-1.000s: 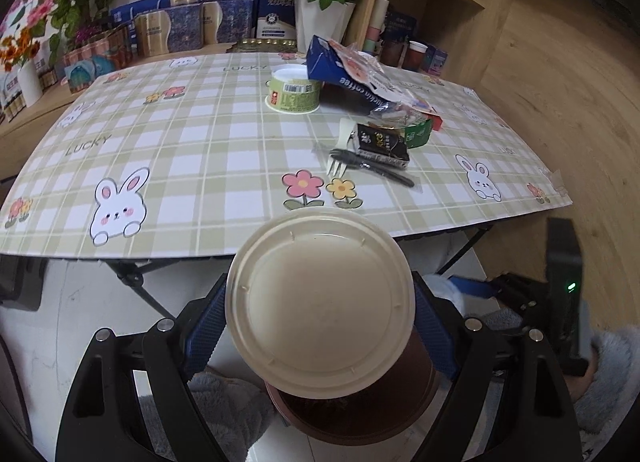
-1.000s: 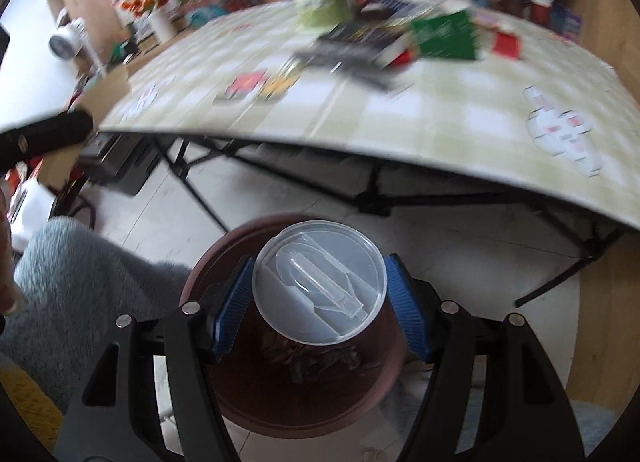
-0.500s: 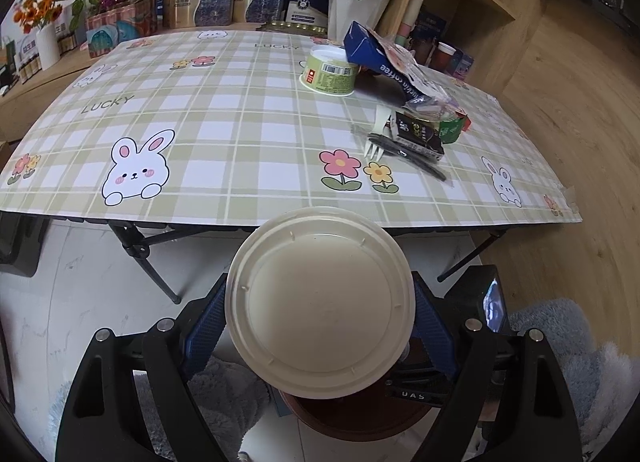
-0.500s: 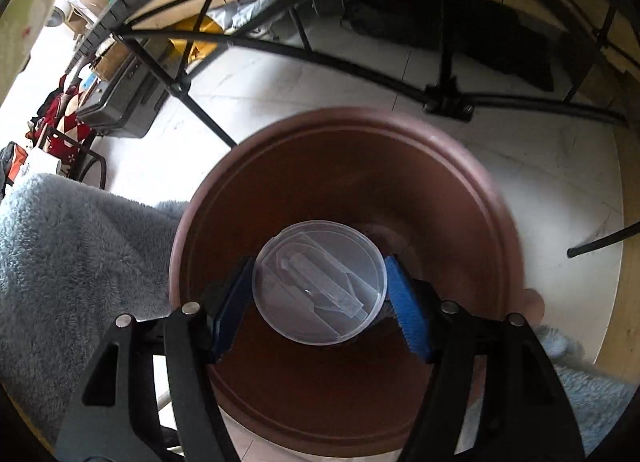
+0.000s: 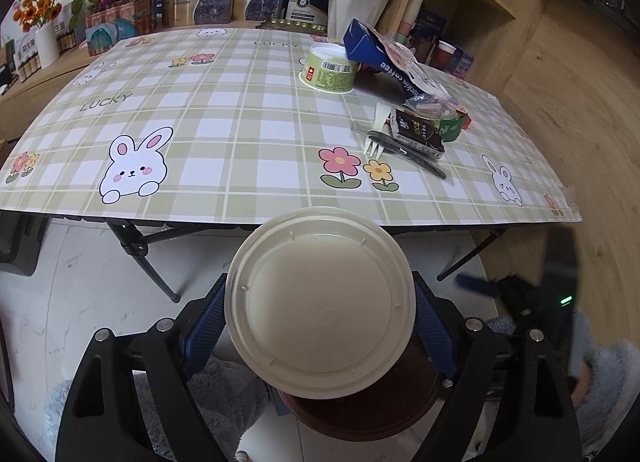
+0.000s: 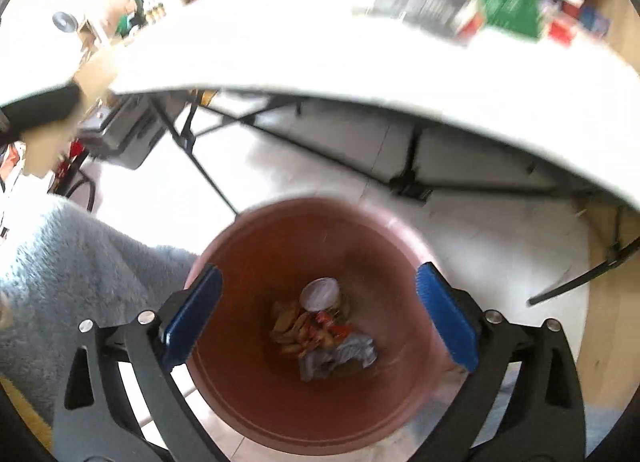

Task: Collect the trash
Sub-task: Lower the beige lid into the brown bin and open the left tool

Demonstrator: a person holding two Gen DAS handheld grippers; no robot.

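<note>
So the left claw [image 5: 320,316] is clamped on a round cream plastic lid [image 5: 320,302], blue pads pressing its two sides, smack in the lower middle of the left wrist view. Peeking out right under the lid is the dark reddish-brown round trash bin [image 5: 360,414].

In the right wrist view the right claw [image 6: 320,318] has its jaws opening, spread wide with nothing between them, hanging over the same bin [image 6: 248,402], which fills the bottom centre of the frame. Down on the bin's floor there's a small clear round plastic lid [image 6: 320,294] lying on top of some crumpled orange and grey wrappers [image 6: 324,336].

Still on the surface [image 5: 224,134], the one with the green plaid bunny cloth, upper right of the left view: a green paper cup [image 5: 329,71], a blue coffee bag [image 5: 384,58], a white plastic fork [image 5: 377,128], a black pen [image 5: 408,154] and a small dark carton [image 5: 418,134] bunched together. The right view is quite blurry.
</note>
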